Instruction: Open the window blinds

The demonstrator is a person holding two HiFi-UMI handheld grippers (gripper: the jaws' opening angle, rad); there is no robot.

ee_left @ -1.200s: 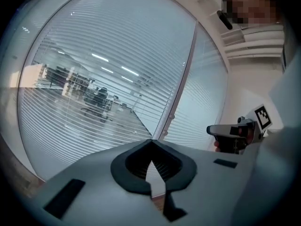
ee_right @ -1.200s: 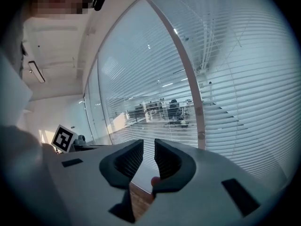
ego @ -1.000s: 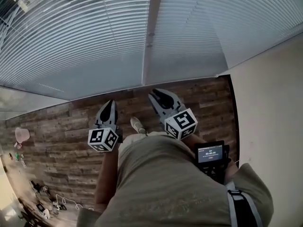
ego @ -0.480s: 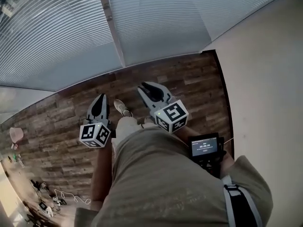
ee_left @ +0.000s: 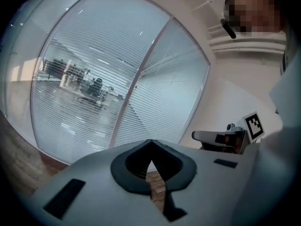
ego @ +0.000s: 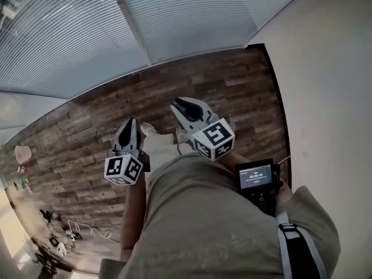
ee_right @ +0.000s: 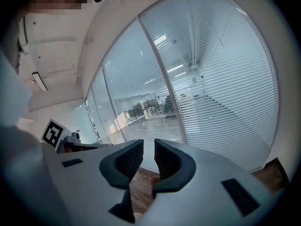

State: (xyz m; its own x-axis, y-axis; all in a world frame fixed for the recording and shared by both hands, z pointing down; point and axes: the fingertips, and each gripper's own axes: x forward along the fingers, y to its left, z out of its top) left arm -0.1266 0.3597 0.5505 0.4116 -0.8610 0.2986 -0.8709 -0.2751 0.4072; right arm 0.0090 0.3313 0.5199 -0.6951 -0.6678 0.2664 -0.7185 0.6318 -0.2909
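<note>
- Window blinds (ego: 192,16) lowered, well ahead of both jaws; thin white slats, partly see-through.
- Left gripper (ee_left: 150,144): jaws together, empty.
- Right gripper (ee_right: 149,149): jaws slightly apart, empty.

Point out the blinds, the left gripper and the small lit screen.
blinds (ego: 192,16): head view, slats of the right panel.
left gripper (ego: 130,122): head view, between the closed jaw tips.
small lit screen (ego: 256,178): head view, centre of the display.

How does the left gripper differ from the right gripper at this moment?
The left gripper has its fingers shut, tips meeting; the right gripper has its fingers a little apart. In the head view the left gripper points straight up the picture, while the right gripper slants to the left. Both hold nothing, and neither touches the blinds.
</note>
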